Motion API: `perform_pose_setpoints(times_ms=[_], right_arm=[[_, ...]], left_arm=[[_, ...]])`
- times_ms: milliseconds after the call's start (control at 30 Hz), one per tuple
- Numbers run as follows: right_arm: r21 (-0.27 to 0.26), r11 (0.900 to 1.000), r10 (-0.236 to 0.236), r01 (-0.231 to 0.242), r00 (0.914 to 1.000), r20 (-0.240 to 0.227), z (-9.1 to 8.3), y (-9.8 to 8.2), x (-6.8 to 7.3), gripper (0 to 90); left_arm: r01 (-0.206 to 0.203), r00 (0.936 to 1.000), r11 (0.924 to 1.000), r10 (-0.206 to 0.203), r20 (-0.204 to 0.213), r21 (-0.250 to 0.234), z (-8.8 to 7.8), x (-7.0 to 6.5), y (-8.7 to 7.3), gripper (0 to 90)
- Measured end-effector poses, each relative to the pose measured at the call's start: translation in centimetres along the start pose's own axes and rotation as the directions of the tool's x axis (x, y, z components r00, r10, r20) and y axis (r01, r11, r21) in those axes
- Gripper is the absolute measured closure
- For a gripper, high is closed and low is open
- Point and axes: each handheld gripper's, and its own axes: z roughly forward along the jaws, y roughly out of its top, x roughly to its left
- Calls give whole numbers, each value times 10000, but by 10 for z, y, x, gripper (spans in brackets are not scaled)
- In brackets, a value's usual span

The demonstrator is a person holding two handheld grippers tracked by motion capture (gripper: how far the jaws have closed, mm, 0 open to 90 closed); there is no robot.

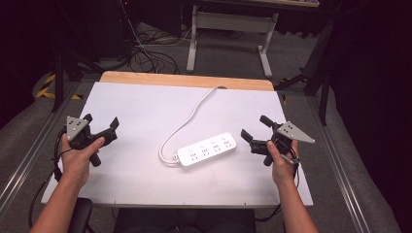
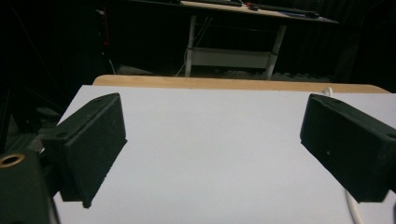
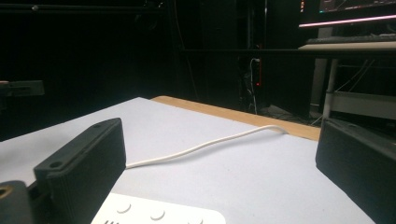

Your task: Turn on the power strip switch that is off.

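A white power strip (image 1: 206, 149) lies flat near the middle of the white table top (image 1: 145, 107). Its white cable (image 1: 194, 109) loops from the strip's left end and runs off over the far edge. My left gripper (image 1: 101, 120) is held at the table's left side, open and holding nothing; its black jaws stand wide apart over bare table (image 2: 212, 135). My right gripper (image 1: 254, 126) is just right of the strip, also open and holding nothing. In the right gripper view (image 3: 219, 163), the strip's end (image 3: 159, 215) sits low between the jaws, with the cable (image 3: 205, 145) beyond it.
A strip of bare wood (image 1: 187, 80) shows along the table's far edge. Behind it stands a white desk frame (image 1: 228, 29), with tangled cables (image 1: 145, 53) on the floor. Metal rails (image 1: 29, 155) flank the table on both sides.
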Motion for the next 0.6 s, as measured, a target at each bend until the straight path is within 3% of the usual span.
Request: perform_pose_setpoints(times_ms=[600], right_arm=[[-143,9999,90,-87,9998,163,-1,0,-2,13]], left_arm=[[28,10000,10000,-28,-62,79,1,0,0,22]])
